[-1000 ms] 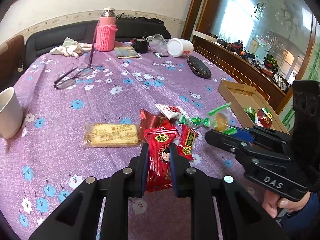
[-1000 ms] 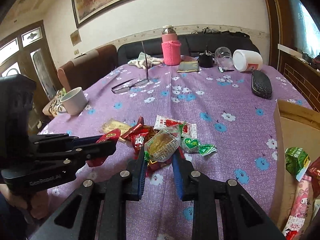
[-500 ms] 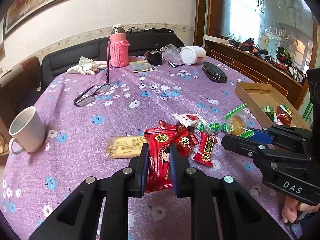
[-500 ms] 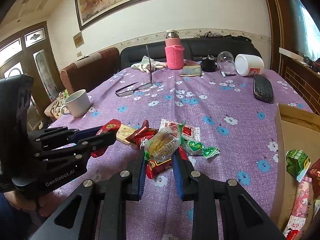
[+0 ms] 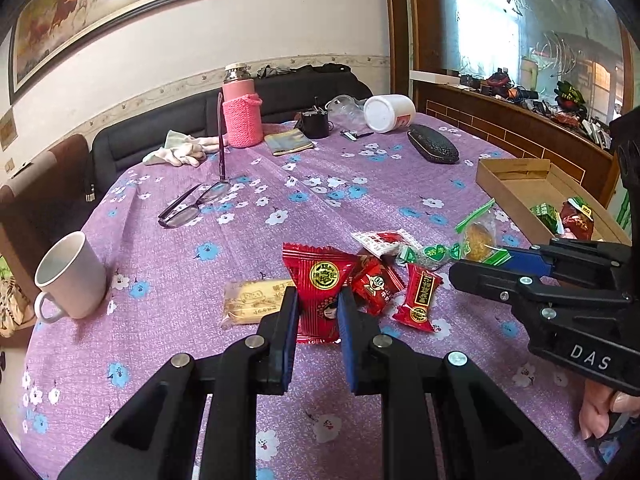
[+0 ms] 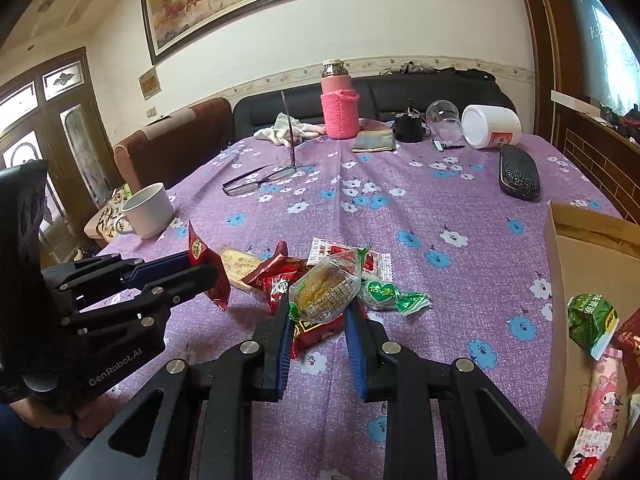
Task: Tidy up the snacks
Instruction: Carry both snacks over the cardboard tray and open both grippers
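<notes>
We grip a red snack packet [image 5: 318,292] in our left gripper [image 5: 316,300], its pads pressed tight on the wrapper, lifted above the purple tablecloth [image 5: 160,272]. Our right gripper [image 6: 318,316] is clamped on a clear packet with a yellow cake [image 6: 326,286] inside, held over the loose pile of snacks [image 6: 288,272]. The right view alone shows the inside of the cardboard box [image 6: 560,280], just right of the pile, with a green packet [image 6: 592,320] and a pink one [image 6: 600,412] in it. The left view shows a biscuit pack [image 5: 252,304] lying flat behind our fingers. A white mug [image 5: 70,276], glasses [image 5: 192,204] and a pink flask [image 5: 242,112] stand well apart from the pile.
</notes>
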Demonstrator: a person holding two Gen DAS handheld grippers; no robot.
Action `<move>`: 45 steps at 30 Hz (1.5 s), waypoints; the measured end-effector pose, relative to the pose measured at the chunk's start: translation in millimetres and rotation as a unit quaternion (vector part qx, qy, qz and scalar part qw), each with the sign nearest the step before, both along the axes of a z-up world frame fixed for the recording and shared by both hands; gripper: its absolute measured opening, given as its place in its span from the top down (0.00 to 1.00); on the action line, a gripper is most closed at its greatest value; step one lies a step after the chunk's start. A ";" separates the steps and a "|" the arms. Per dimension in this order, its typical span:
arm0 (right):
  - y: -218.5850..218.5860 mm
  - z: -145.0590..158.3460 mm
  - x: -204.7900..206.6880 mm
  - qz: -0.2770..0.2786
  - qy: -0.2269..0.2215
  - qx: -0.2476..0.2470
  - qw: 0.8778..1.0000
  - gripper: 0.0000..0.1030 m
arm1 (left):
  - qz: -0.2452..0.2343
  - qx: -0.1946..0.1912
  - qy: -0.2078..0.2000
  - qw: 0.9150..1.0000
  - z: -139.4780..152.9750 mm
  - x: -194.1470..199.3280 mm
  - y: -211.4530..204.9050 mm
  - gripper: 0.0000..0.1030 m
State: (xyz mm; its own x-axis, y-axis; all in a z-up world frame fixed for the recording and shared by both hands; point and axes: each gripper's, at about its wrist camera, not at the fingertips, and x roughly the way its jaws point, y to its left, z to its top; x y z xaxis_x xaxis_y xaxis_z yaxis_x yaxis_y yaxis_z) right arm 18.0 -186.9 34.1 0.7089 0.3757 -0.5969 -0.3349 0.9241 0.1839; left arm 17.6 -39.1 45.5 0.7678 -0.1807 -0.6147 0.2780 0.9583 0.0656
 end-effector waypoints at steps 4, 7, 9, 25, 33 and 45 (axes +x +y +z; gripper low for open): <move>-1.8 0.6 0.0 -0.003 0.000 0.002 1.000 0.75 | -0.003 -0.006 0.003 1.000 0.2 -0.1 1.0 0.82; -2.8 1.3 0.2 -0.005 -0.001 0.003 1.000 0.75 | -0.009 -0.023 0.009 1.000 2.1 0.4 4.4 0.82; -4.1 2.3 0.1 -0.007 -0.002 0.005 1.000 0.75 | -0.012 -0.044 0.007 0.999 6.0 -0.9 9.2 0.82; -50.2 18.2 1.1 -0.087 -0.020 0.052 0.995 0.75 | -0.020 -0.086 -0.002 0.996 16.7 -2.8 16.9 0.82; -130.5 34.1 -3.6 -0.235 -0.032 0.108 0.965 0.75 | -0.031 -0.091 0.009 0.995 17.4 -0.4 4.9 0.82; -247.0 18.3 -21.2 -0.369 0.027 0.222 0.902 0.75 | -0.170 -0.138 0.086 0.972 43.0 6.6 -134.4 0.82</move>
